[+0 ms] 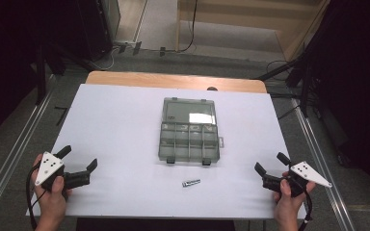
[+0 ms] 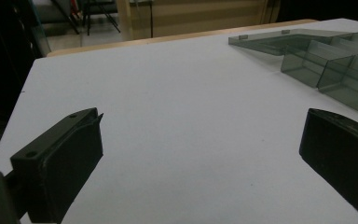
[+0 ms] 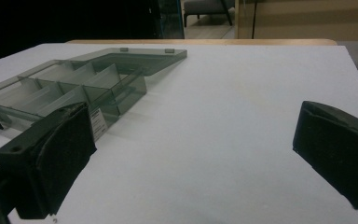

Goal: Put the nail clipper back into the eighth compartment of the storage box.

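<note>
Wide bare stretches of the table [image 1: 115, 125] lie open on both flanks; the organizer box [image 1: 189, 130] (lid flung back) blocks the middle; a small bolt [image 1: 191, 183] sits just before it.

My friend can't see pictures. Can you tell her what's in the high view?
A clear plastic box lies open in the middle of a white table, with a small metal bolt in front of it. At the near corners, the left gripper and right gripper rest open.
</note>
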{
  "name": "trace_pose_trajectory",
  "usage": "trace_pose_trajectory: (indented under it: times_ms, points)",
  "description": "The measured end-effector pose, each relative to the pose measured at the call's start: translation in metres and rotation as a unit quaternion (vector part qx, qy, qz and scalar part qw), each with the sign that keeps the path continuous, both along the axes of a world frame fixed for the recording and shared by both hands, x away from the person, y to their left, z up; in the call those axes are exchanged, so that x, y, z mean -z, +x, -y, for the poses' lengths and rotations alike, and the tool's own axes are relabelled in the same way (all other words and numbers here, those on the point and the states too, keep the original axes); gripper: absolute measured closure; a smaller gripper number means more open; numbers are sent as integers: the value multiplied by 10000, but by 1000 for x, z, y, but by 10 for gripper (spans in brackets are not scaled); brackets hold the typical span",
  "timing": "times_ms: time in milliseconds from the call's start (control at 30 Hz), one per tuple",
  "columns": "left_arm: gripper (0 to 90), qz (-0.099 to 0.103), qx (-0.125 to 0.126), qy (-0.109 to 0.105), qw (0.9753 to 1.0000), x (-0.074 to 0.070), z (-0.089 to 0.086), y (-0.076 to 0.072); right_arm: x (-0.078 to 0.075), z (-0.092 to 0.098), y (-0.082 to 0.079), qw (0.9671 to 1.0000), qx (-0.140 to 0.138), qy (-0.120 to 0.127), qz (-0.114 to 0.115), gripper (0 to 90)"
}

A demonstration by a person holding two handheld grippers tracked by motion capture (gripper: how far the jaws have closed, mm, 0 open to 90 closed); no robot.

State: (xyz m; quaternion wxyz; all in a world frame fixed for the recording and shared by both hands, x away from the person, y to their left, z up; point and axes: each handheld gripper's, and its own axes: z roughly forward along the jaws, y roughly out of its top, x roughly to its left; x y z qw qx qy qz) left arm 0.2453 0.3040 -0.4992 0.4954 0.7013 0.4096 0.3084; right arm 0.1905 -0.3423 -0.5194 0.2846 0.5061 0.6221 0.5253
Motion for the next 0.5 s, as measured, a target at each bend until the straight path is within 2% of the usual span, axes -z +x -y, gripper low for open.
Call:
trace_pose_trajectory:
  times_ms: [300,500]
  points:
    - [0,-11,11,-81,10000,0,-1,0,-1,-7,2,9995,-161,-275,-22,0]
    - [0,-12,19,-49,10000,0,0,0,-6,-9,1,9993,-289,-242,30,0]
